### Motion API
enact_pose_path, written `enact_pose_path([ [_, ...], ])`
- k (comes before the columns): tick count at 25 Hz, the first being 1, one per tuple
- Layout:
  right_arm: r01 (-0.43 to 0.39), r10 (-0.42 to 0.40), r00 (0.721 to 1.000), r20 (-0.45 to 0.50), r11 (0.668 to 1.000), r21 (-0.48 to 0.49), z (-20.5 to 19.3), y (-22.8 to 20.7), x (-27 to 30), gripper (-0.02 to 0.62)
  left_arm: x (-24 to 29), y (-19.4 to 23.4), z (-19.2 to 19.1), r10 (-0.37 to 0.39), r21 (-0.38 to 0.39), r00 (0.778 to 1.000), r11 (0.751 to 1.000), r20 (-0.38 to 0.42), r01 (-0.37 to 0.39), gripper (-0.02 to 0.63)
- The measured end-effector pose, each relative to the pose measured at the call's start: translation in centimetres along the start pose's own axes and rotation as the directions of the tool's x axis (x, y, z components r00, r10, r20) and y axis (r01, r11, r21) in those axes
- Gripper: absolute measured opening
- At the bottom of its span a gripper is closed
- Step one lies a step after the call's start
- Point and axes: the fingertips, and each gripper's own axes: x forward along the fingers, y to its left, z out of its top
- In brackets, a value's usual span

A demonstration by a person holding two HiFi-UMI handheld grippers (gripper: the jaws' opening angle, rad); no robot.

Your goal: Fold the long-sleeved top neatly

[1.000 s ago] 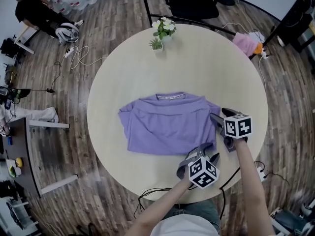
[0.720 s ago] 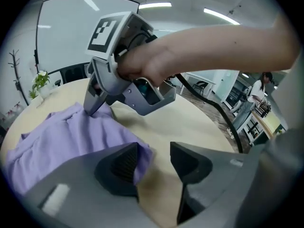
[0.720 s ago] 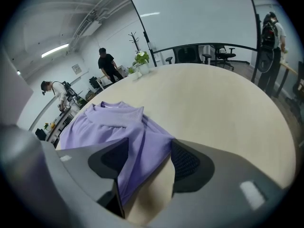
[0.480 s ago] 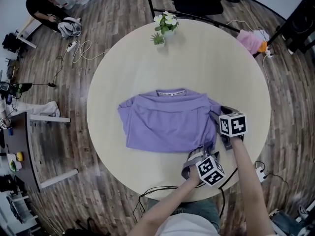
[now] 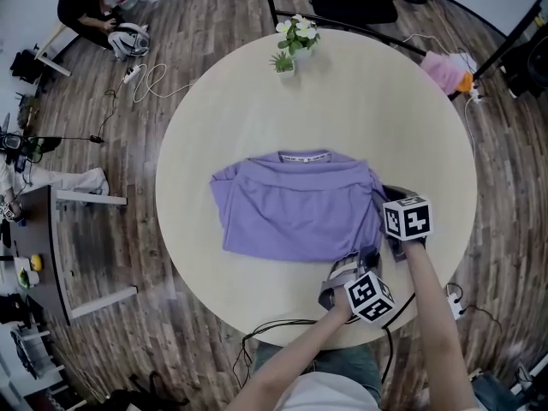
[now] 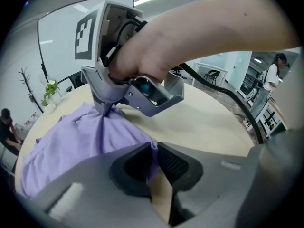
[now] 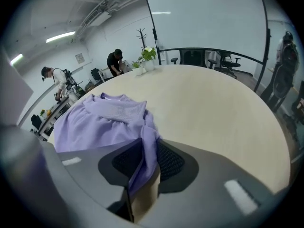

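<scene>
Bare forearms, pale top, two grey handheld grippers.
The left gripper (image 5: 363,259) and right gripper (image 5: 383,197) each carry a white cube with black square markers. Dark ribbed pads (image 7: 169,161) line the jaws, and a black cable (image 6: 223,92) trails off.

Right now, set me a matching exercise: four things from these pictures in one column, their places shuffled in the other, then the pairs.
1 left gripper
2 right gripper
3 potted flowers
4 pink cloth

A at the table's far edge
B on the floor
C clamped on the purple top's near right corner
D clamped on the top's far right corner

Pairs: 1-C, 2-D, 3-A, 4-B. The right gripper's jaws have just been closing, fabric between them.
</scene>
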Motion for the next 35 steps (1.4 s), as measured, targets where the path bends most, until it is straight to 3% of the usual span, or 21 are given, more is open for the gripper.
enact_pose_path([
  [5,-0.029,0.029,1.000,0.000,0.998,0.060,-0.2,0.1,0.2,0.097,-0.3,0.3,0.1,-0.053,-0.091,0.998,0.994,0.037,0.056,0.041],
  [9,-0.025,0.024,1.000,0.016,0.993,0.114,0.4,0.4,-0.8,0.092,-2.8,1.5,0.8,-0.099,-0.283,0.982,0.948,0.164,0.143,0.039],
  [13,-0.034,0.027,0.999,0.043,0.982,0.187,1.6,1.1,-2.3,0.089,-6.1,3.6,0.9,-0.071,-0.378,0.966,0.911,0.250,0.165,0.038],
  [23,-0.139,0.093,0.983,0.157,0.939,0.313,8.2,7.9,-5.0,0.087,-15.9,11.6,-1.4,0.089,-0.471,0.908,0.873,0.409,0.126,0.039],
  [30,-0.168,0.111,0.969,0.223,0.951,0.259,13.3,16.6,-5.1,0.087,-22.4,17.2,-5.9,0.174,-0.523,0.876,0.847,0.449,0.100,0.039],
  [35,-0.167,0.125,0.971,0.203,0.965,0.201,15.1,22.5,-3.1,0.089,-25.0,20.1,-10.2,0.217,-0.573,0.872,0.815,0.440,0.087,0.039],
])
